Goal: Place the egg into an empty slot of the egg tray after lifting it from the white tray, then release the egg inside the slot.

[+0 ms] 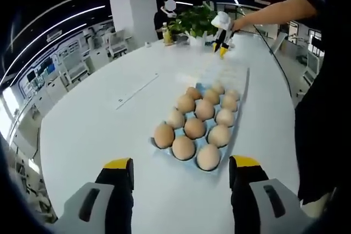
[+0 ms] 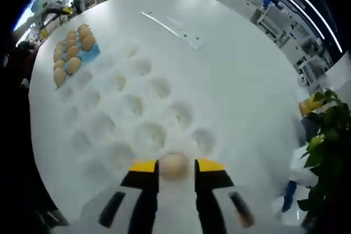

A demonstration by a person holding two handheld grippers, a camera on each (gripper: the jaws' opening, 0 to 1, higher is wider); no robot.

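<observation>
Right gripper (image 2: 175,167) clamps a pale tan egg (image 2: 174,165); left gripper (image 1: 181,171) spread wide, holding nothing.

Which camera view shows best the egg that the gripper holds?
The right gripper view: the egg sits close between the right gripper jaws, above the white tray. In the left gripper view the right gripper is far off, and the egg is too small to tell.

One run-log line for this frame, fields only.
right gripper: shut on egg | over white tray | left gripper: open, idle | egg tray: far slots empty
</observation>
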